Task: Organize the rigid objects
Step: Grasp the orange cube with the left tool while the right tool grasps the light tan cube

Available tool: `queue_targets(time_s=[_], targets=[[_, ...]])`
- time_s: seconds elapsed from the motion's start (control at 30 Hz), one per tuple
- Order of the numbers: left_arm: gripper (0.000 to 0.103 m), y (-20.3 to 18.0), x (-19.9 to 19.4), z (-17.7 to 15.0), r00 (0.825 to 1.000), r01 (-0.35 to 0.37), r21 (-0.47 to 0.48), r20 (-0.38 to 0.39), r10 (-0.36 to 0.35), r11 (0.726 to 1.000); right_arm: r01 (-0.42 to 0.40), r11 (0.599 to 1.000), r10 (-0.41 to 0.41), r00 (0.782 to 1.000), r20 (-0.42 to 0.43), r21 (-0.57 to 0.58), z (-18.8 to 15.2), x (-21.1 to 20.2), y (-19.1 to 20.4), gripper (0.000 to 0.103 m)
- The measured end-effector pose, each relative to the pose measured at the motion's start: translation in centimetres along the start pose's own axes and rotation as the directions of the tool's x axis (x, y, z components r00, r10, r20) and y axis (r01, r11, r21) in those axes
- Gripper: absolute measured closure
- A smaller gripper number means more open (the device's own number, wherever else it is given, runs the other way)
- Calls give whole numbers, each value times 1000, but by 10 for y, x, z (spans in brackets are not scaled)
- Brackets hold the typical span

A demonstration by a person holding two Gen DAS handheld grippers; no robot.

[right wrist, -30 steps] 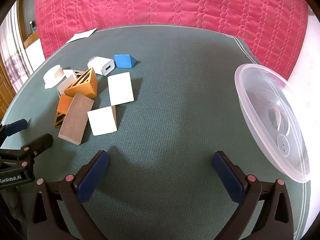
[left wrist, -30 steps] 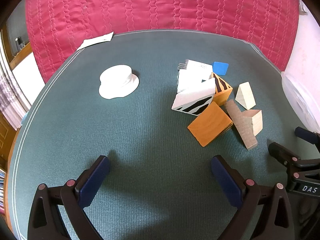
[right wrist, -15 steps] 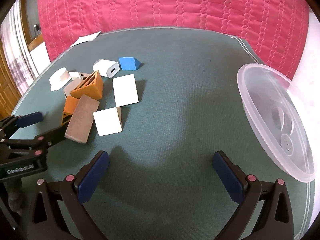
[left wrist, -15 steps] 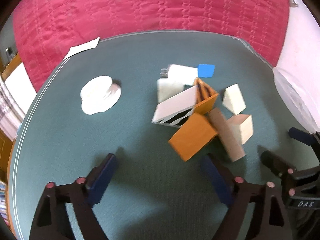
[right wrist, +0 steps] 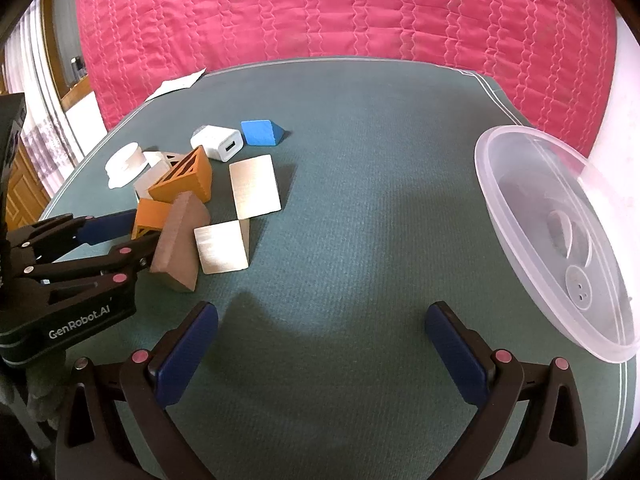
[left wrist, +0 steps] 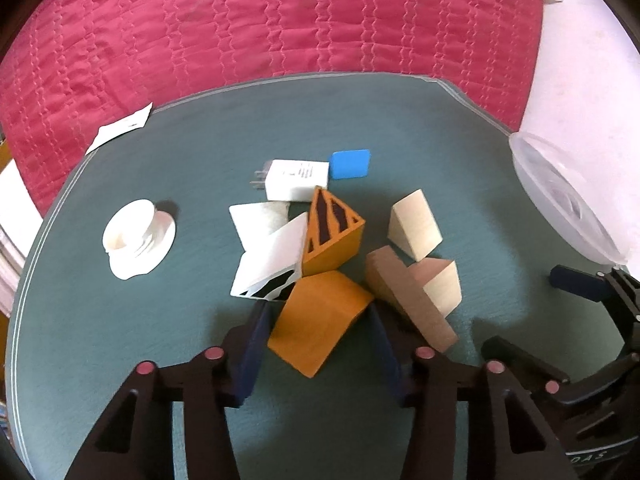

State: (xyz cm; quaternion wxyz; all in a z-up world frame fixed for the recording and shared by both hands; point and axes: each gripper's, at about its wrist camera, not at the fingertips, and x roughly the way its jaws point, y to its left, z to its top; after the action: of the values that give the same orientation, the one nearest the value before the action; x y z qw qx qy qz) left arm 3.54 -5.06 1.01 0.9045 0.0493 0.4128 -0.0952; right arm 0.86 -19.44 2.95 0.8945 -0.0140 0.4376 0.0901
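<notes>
Mat [right wrist: 360,128]: I see green cloth carrying everything.
Tub [right wrist: 560,232]: clear, tilted at the mat's right edge.
Right gripper [right wrist: 320,344]: mine, jaws wide apart over bare mat, holding nothing.
Left gripper [left wrist: 320,344]: pads flank the orange block [left wrist: 320,320]; contact I cannot tell.
Brown block [left wrist: 408,300]: just right of the orange one, in the pile.

Everything sits on a dark green mat [right wrist: 360,152] with a thin pale line running along its edge. Behind it there's a big pink-red quilted cover [right wrist: 340,8] filling the whole background. A white slip of paper [left wrist: 120,128] lies at the far left corner of the mat, half over the edge. Off to the left you can see some wooden furniture [right wrist: 24,196] and a lacy curtain [right wrist: 40,92].
</notes>
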Motion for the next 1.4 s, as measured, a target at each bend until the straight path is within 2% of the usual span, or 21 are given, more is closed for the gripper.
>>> queue_targets(time_s=[0.1, 0.23, 0.43, 0.6, 0.83, 1.0, 1.17, 1.33, 1.4], targets=[[60, 2, -2, -2, 1000, 18, -7, 10, -18, 1000, -1, 1000, 1, 1000, 1, 1, 0, 0, 0, 0], [65, 9, -9, -8, 999, 51, -42, 17, -50, 998, -2, 1000, 2, 1000, 2, 2, 0, 0, 0, 0], [66, 20, -23, -23, 999, 48, -86, 23, -47, 995, -17, 1000, 17, 1000, 10, 20, 2, -3, -1, 0], [67, 28, -32, -37, 1000, -6, -96, 17, 8, 995, -20, 999, 20, 1000, 12, 38, 3, -4, -3, 5], [66, 36, -37, -41, 1000, -3, -120, 19, 5, 993, -44, 999, 44, 999, -2, -22, 15, 6, 26, 16], [65, 39, -37, -43, 1000, 3, -141, 23, 1, 990, -49, 998, 49, 999, -4, -44, 22, 12, 39, 18], [61, 38, -35, -43, 1000, 4, -137, 26, -1, 991, -8, 998, 8, 1000, 3, -67, 25, 18, 47, 31], [54, 37, -35, -42, 1000, 4, -135, 24, -1, 991, 31, 997, -30, 999, 24, -65, 26, 17, 45, 52], [50, 36, -34, -41, 1000, 1, -131, 22, 2, 991, 35, 998, -33, 999, 29, -58, 26, 17, 44, 56]])
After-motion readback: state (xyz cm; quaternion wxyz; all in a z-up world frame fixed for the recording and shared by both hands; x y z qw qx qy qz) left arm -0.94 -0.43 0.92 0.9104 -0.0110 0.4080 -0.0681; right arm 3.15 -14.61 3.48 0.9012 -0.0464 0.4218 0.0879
